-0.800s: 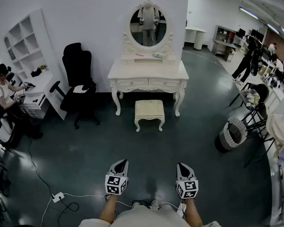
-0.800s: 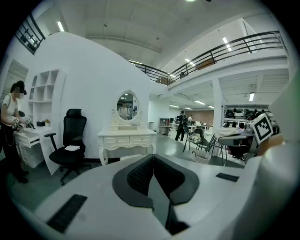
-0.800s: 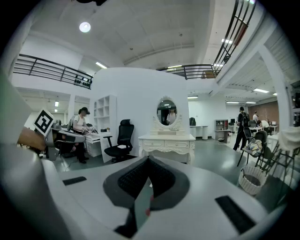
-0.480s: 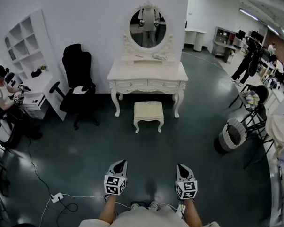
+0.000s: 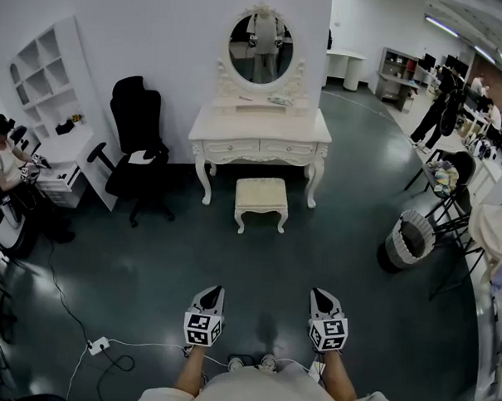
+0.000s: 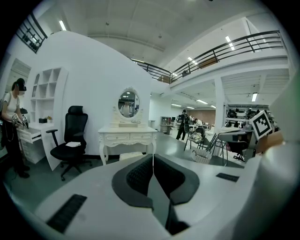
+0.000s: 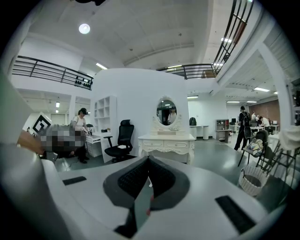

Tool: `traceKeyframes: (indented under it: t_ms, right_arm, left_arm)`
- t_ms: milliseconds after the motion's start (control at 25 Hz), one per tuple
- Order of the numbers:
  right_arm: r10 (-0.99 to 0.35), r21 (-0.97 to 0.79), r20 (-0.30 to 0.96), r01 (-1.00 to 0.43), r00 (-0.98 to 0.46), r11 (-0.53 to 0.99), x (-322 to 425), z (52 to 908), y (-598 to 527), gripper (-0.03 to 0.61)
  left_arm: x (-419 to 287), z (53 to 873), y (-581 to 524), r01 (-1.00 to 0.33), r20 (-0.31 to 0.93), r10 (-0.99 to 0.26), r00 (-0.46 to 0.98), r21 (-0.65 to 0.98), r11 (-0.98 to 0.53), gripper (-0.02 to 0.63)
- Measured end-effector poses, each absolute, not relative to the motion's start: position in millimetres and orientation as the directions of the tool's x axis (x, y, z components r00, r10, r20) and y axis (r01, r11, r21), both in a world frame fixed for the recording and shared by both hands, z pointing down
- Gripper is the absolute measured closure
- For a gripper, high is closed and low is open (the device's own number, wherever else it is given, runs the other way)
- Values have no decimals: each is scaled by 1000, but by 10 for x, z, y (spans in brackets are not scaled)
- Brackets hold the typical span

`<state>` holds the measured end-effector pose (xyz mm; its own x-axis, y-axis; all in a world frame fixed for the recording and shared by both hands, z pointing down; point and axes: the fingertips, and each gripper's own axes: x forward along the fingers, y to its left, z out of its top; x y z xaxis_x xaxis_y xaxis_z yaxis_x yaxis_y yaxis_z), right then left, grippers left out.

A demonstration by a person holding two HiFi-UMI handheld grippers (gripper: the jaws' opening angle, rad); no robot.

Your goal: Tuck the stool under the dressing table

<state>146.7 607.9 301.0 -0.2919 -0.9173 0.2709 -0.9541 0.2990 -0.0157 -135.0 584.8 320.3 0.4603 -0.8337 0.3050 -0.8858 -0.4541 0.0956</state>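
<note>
A: Your stool (image 5: 262, 196) lies straight ahead, far across the open floor (image 5: 257, 262) and well apart from both grippers. It stands just in front of the dressing bench (image 5: 238, 124), in line with the gap between the front legs and not yet under the top.

B: Its long axis runs left to right, parallel to the bench front. You would push it the short way, straight away from you toward the far wall.

A: Neither hand has a real lead. Your left gripper (image 5: 211, 295) and right gripper (image 5: 319, 294) sit near you, side by side and pointing far. The stool lies between their two lines, perhaps a touch nearer the left one.

B: In the left gripper view your fingers (image 6: 138, 176) are closed, pad against pad, with nothing between them. A sliver of the stool (image 6: 131, 155) shows just over them.

A: It is the same on the right: the fingers (image 7: 133, 178) meet at the tips, hold nothing and touch nothing.

B: I judge that you have to walk the whole gap first. Then either spread the fingers for the seat edge or press the closed tips on its near side, one hand toward each end of the long axis, so it slides in square
</note>
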Motion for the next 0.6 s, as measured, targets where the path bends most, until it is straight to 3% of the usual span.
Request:
traceKeyframes:
  t_ms: [480, 600]
  right_arm:
    - [-908, -13, 274, -945, -317, 326, 1680, 3103, 6022, 575]
    - [-896, -14, 282, -935, -343, 353, 1685, 3140, 5988, 513]
  left_arm:
    - [-1039, 3340, 5921, -887, 311, -832, 460, 109, -450, 597]
    - [-954, 3328, 5887, -879, 302, -826, 476, 126, -460, 586]
